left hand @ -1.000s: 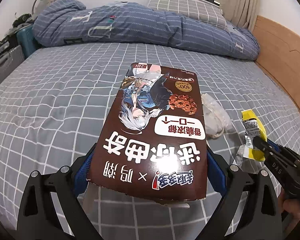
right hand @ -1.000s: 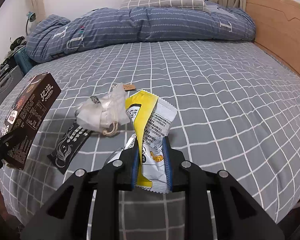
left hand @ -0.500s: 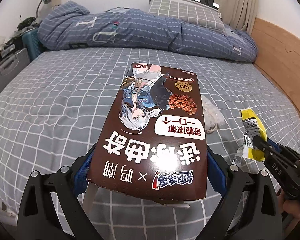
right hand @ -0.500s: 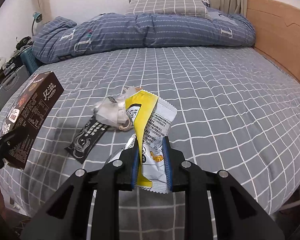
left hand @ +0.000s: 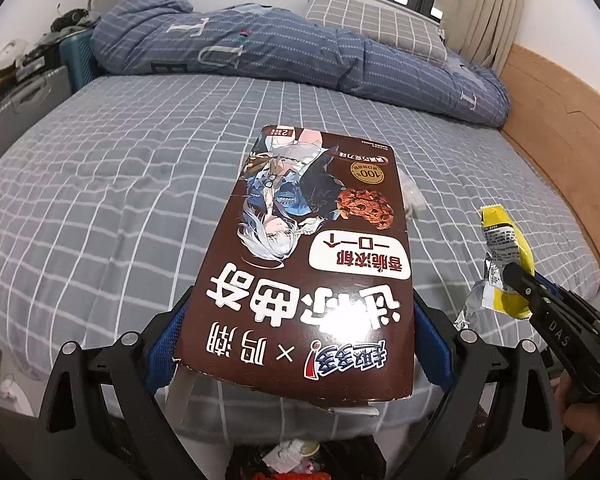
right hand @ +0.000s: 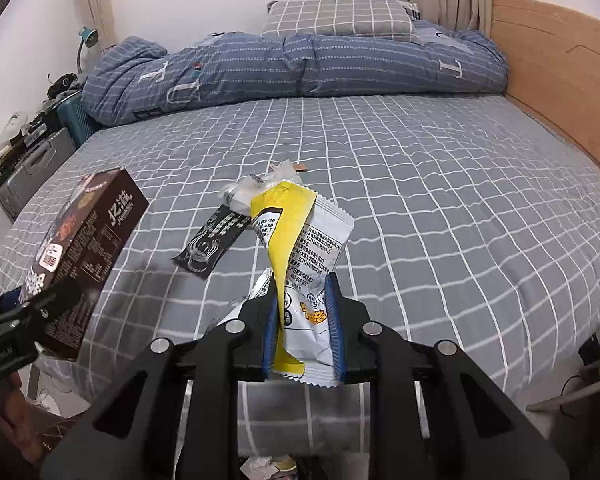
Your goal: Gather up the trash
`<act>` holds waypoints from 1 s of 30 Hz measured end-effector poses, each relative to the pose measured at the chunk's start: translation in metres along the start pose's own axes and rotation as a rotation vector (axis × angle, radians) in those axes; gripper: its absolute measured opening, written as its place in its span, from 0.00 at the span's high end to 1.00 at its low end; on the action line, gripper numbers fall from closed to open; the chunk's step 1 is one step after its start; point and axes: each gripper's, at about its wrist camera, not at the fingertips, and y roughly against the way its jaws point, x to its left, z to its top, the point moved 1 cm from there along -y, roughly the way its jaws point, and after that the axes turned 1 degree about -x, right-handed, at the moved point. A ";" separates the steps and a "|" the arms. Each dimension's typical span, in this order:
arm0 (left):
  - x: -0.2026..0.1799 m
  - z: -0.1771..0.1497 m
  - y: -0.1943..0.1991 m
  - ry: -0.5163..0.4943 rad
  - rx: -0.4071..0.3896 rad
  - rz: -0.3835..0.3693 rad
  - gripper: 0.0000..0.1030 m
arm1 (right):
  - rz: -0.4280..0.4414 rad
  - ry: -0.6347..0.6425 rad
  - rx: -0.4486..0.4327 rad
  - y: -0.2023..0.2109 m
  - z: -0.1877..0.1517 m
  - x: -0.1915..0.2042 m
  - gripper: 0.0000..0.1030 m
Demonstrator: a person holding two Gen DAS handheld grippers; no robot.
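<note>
Your left gripper (left hand: 296,344) was clamped on the brown cookie box (left hand: 308,256), and your right gripper (right hand: 302,332) pinched the yellow-and-white snack wrapper (right hand: 300,248). Both were lifted off the bed (right hand: 440,208). Just beyond the right fingers, a black sachet (right hand: 212,240) and crumpled clear plastic (right hand: 256,190) lay uncollected. Below the grippers showed what looked like binned trash (left hand: 296,456), so roughly half remained.

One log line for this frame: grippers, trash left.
left: shut on cookie box | right: shut on yellow wrapper | on bed: black sachet, clear plastic

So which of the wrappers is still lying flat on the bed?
The black wrapper, flat on the bed; the yellow-and-white wrapper is clamped upright in the right gripper.
</note>
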 end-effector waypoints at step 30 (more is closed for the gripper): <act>0.006 -0.085 0.079 -0.004 0.023 0.021 0.10 | 0.061 0.022 0.037 0.085 -0.080 0.031 0.80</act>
